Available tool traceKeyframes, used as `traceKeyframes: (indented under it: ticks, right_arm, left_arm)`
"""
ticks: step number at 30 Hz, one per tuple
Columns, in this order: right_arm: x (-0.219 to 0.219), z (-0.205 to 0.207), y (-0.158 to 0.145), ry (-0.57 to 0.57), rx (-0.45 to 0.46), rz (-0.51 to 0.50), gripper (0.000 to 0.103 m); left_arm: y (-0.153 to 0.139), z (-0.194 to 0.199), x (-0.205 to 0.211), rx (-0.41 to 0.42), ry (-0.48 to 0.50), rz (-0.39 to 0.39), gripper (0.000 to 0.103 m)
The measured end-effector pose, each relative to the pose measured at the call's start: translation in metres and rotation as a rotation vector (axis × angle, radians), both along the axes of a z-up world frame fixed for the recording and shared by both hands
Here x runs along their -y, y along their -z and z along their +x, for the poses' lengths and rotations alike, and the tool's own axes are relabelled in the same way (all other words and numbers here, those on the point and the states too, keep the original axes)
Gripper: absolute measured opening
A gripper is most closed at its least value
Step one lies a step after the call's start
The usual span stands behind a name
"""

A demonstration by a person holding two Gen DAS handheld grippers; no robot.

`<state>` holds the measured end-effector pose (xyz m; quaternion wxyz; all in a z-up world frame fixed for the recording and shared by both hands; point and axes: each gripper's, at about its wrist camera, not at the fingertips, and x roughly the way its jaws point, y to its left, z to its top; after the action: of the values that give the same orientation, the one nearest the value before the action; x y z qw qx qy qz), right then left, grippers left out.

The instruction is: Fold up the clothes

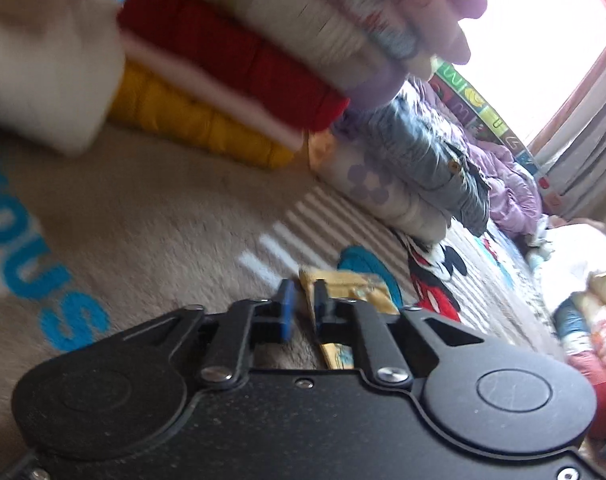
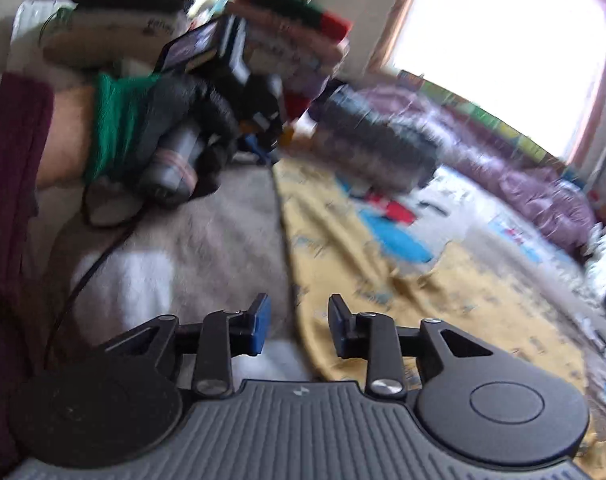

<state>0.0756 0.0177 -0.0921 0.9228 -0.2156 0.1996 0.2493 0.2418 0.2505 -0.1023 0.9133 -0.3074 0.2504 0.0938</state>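
Yellow garment [image 2: 367,248] flat under parted right gripper [image 2: 299,326], edge between slightly parted left gripper [image 1: 303,308]

two grippers [image 1: 303,304] [image 2: 299,322], one yellow garment [image 2: 343,240], one gloved hand [image 2: 191,120], one window [image 2: 503,40]

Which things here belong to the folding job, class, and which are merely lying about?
In the job:
yellow printed garment
left gripper
right gripper

Lying about:
stack of folded clothes
grey rug
purple bedding
window
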Motion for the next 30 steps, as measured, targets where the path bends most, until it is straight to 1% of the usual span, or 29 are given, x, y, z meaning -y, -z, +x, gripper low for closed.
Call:
traceKeyframes:
  ticks: [1, 2, 3, 5, 6, 7, 8, 9, 10, 12, 13, 15, 16, 19, 21, 24, 26, 28, 30]
  right_arm:
    - [0.000, 0.003, 0.002, 0.003, -0.021, 0.002, 0.047]
    - [0.000, 0.006, 0.006, 0.003, -0.048, 0.001, 0.048]
    - [-0.001, 0.008, 0.009, -0.001, -0.076, 0.000, 0.048]
    - [-0.001, 0.008, 0.014, -0.007, -0.102, 0.012, 0.047]
    - [-0.001, 0.007, 0.015, -0.013, -0.114, 0.019, 0.047]
    - [-0.001, 0.005, 0.014, -0.025, -0.120, 0.026, 0.047]
    - [-0.001, 0.002, 0.014, -0.040, -0.123, 0.028, 0.047]
    - [-0.002, -0.001, 0.013, -0.056, -0.122, 0.029, 0.047]
    - [-0.002, -0.004, 0.012, -0.076, -0.120, 0.029, 0.047]
    - [-0.001, -0.012, 0.008, -0.109, -0.126, 0.036, 0.047]
    - [0.002, -0.017, 0.006, -0.113, -0.128, 0.042, 0.047]
    - [0.013, -0.025, 0.001, -0.106, -0.131, 0.069, 0.047]
    - [0.021, -0.029, -0.002, -0.097, -0.135, 0.090, 0.047]
    - [0.055, -0.035, -0.009, -0.035, -0.164, 0.184, 0.047]
    - [0.083, -0.036, -0.013, 0.029, -0.179, 0.252, 0.047]
    - [0.125, -0.039, -0.018, 0.133, -0.188, 0.350, 0.047]
    - [0.155, -0.044, -0.019, 0.215, -0.161, 0.400, 0.047]
    - [0.180, -0.046, -0.019, 0.302, -0.127, 0.425, 0.047]
    - [0.203, -0.045, -0.017, 0.401, -0.106, 0.448, 0.046]
  left_arm:
    - [-0.005, -0.003, 0.004, 0.028, 0.000, 0.029, 0.014]
    - [-0.009, -0.006, 0.008, 0.056, 0.006, 0.053, 0.014]
    - [-0.012, -0.008, 0.011, 0.080, 0.034, 0.059, 0.014]
    - [-0.015, -0.008, 0.020, 0.104, 0.112, 0.074, 0.014]
    - [-0.014, -0.007, 0.025, 0.102, 0.153, 0.084, 0.014]
    - [-0.013, -0.003, 0.031, 0.081, 0.198, 0.095, 0.014]
    - [-0.009, 0.003, 0.037, 0.032, 0.239, 0.111, 0.014]
    - [-0.001, 0.011, 0.042, -0.041, 0.262, 0.133, 0.020]
    - [0.006, 0.015, 0.045, -0.091, 0.260, 0.151, 0.019]
    - [0.004, 0.013, 0.045, -0.069, 0.248, 0.160, 0.020]
    - [-0.001, 0.010, 0.047, -0.038, 0.247, 0.160, 0.026]
    - [-0.007, 0.005, 0.050, 0.014, 0.264, 0.165, 0.036]
    - [-0.007, 0.004, 0.054, 0.019, 0.274, 0.174, 0.038]
    - [-0.009, 0.000, 0.070, 0.026, 0.316, 0.248, 0.038]
    - [-0.011, -0.007, 0.085, 0.033, 0.330, 0.327, 0.038]
    - [-0.014, -0.014, 0.110, 0.038, 0.349, 0.411, 0.038]
    - [-0.017, -0.023, 0.125, 0.055, 0.375, 0.449, 0.038]
    - [-0.018, -0.031, 0.141, 0.075, 0.392, 0.491, 0.038]
    - [-0.018, -0.040, 0.158, 0.102, 0.416, 0.502, 0.038]
